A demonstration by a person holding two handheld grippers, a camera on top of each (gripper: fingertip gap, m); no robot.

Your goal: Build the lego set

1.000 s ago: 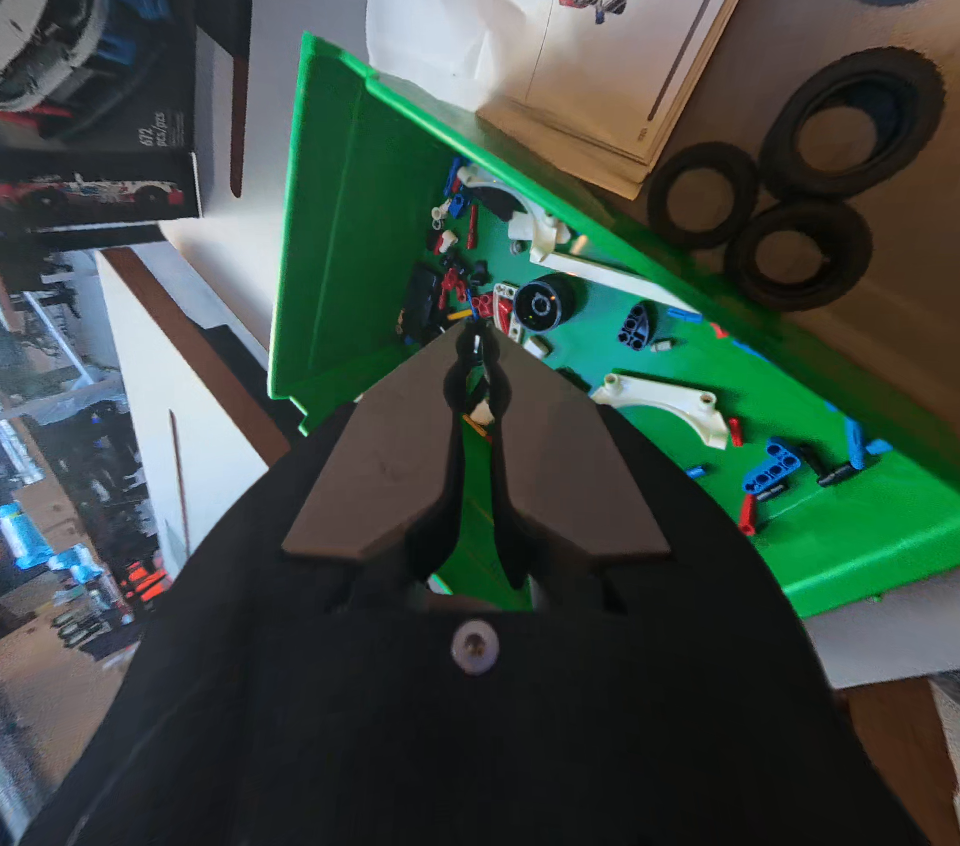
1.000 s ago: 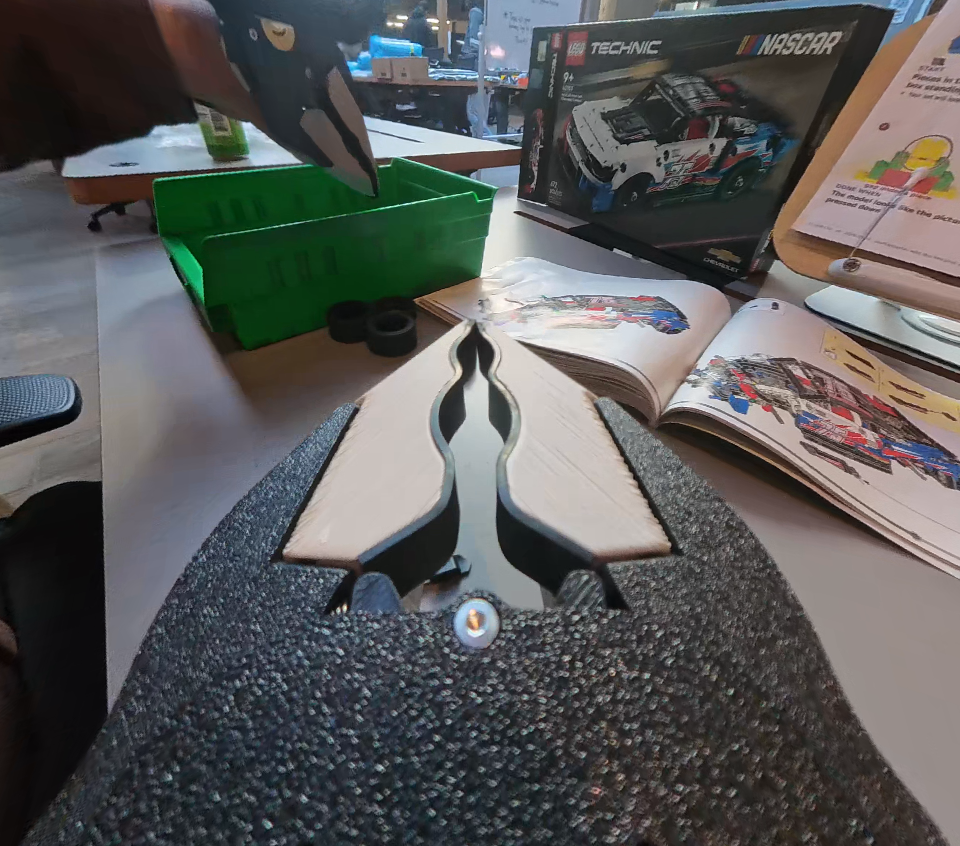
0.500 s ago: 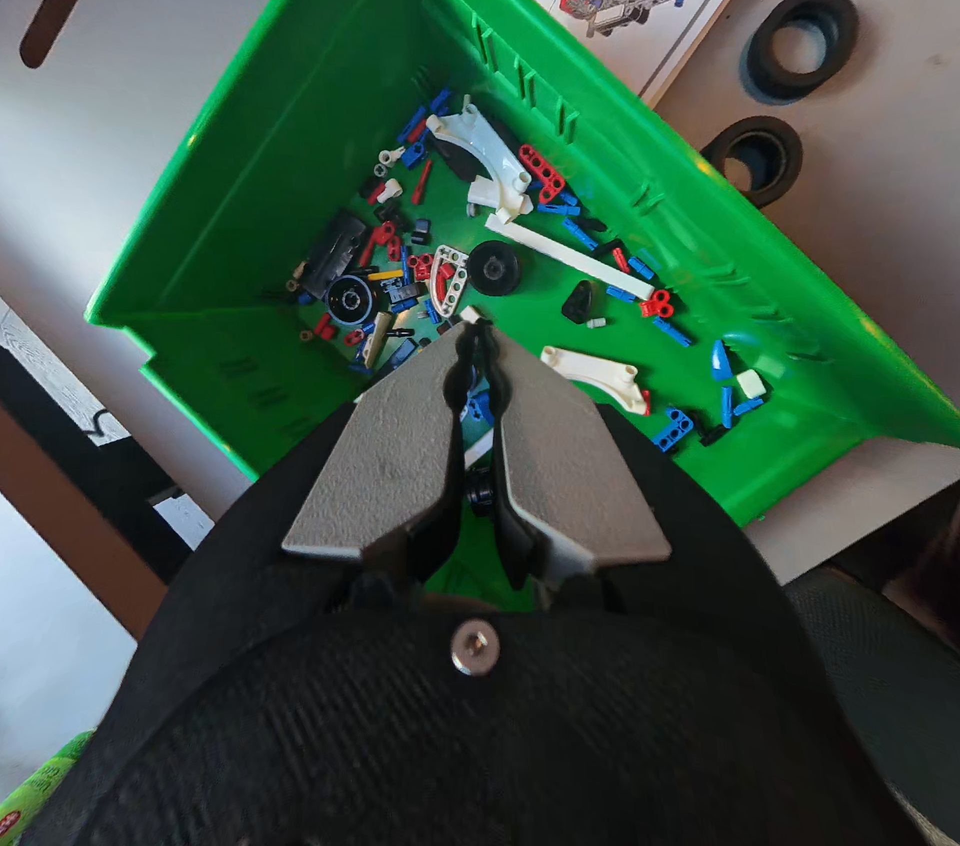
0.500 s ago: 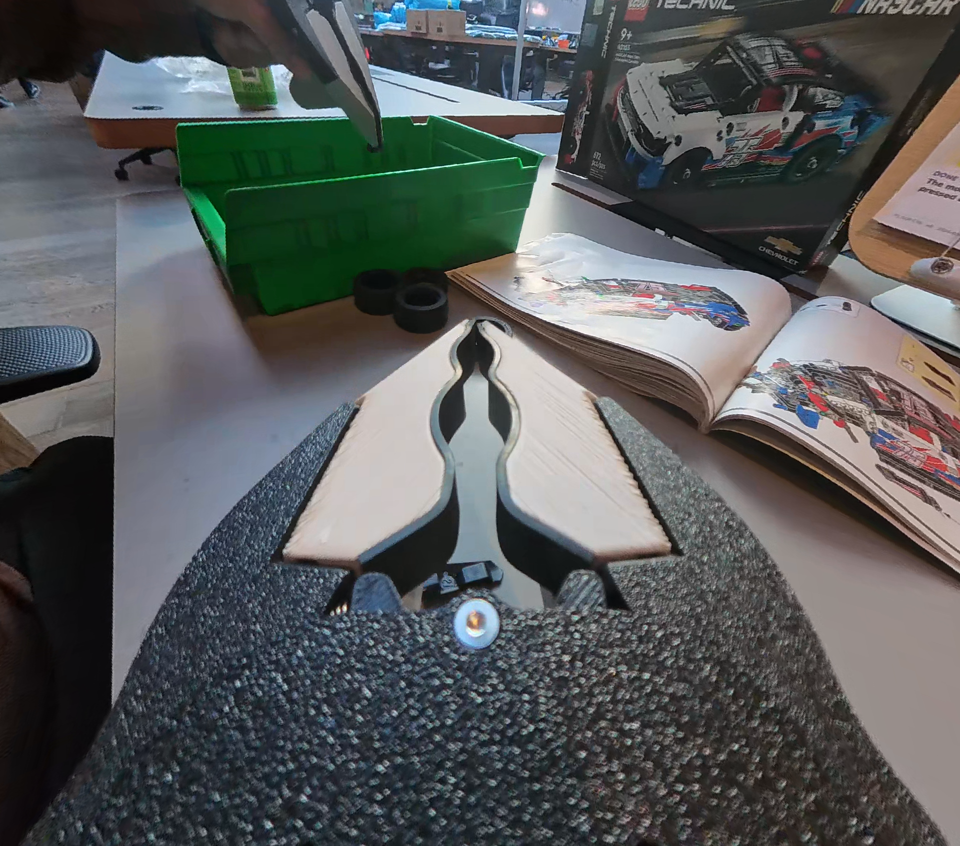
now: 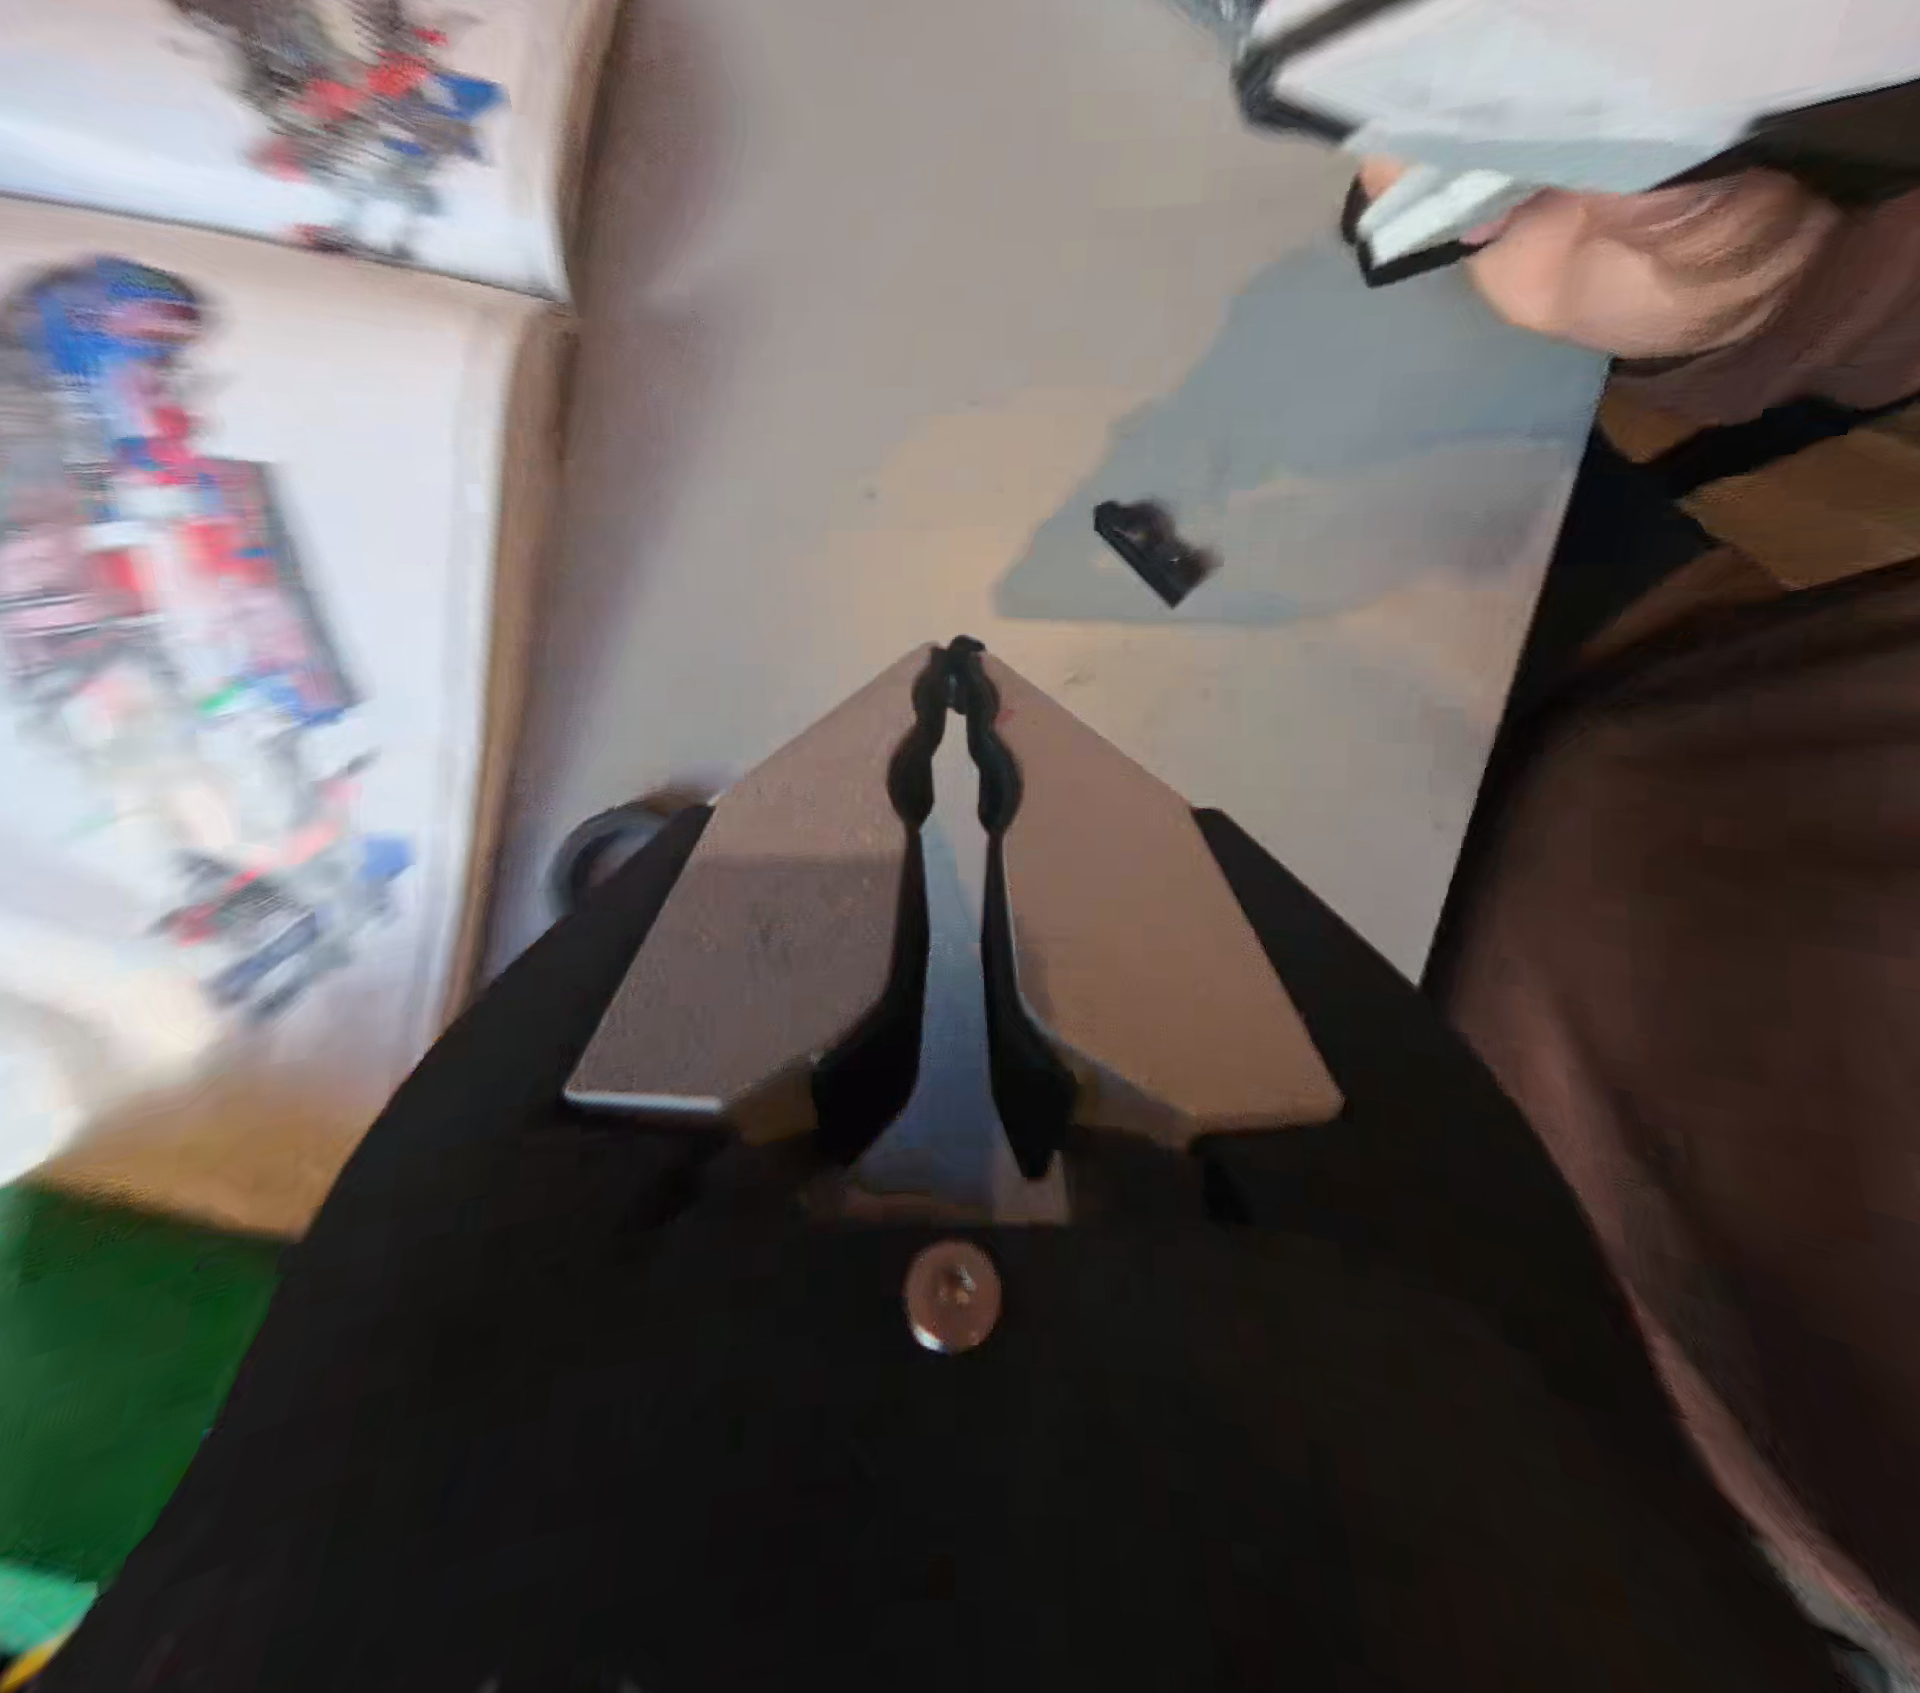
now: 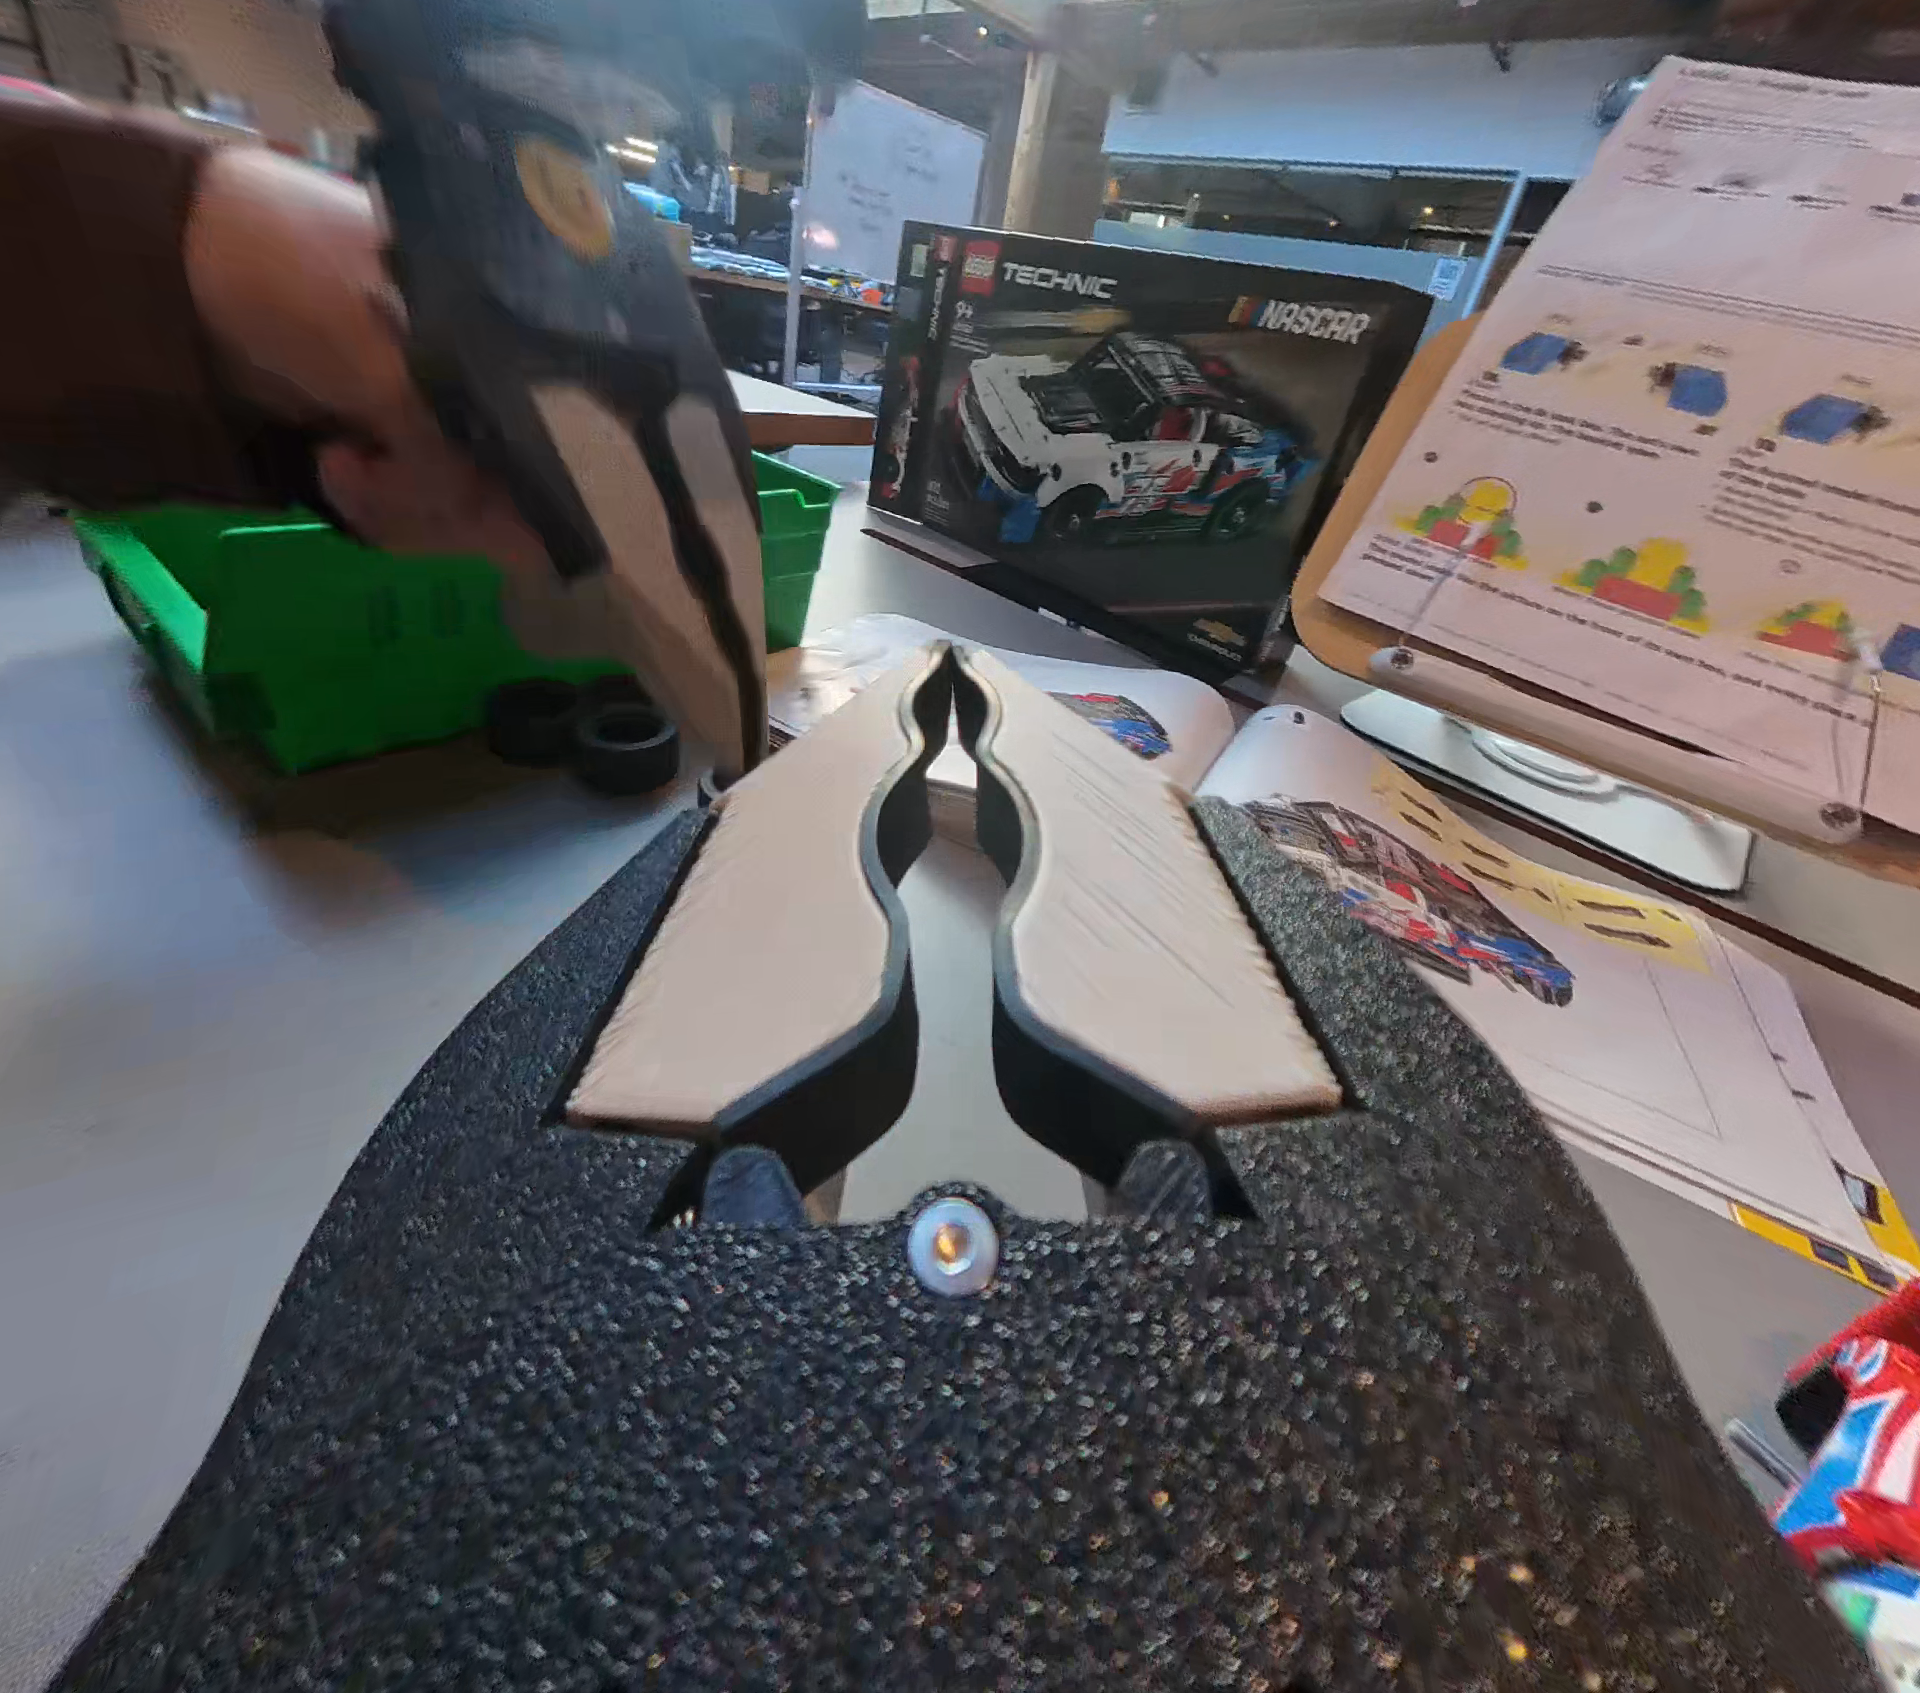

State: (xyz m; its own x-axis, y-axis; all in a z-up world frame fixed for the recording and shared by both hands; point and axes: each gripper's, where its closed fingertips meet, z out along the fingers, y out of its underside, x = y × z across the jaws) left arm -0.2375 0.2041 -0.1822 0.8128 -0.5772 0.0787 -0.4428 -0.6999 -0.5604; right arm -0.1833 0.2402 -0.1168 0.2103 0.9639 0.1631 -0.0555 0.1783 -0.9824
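Note:
My left gripper is shut, with a small black piece pinched at its tips, low over the grey table. A black lego piece lies on the table just ahead to the right. In the right wrist view the left gripper points down at the table, right in front of my right gripper, which is shut and empty. The right gripper's fingers show blurred at the upper right of the left wrist view.
The green parts bin stands at the left with black tyres beside it. The open instruction booklet, the set's box and a sheet on a stand lie ahead. Part of the built car is at the lower right.
My left gripper has left the green bin and swung fast across to the table in front of the right gripper. The right gripper has tilted up a little.

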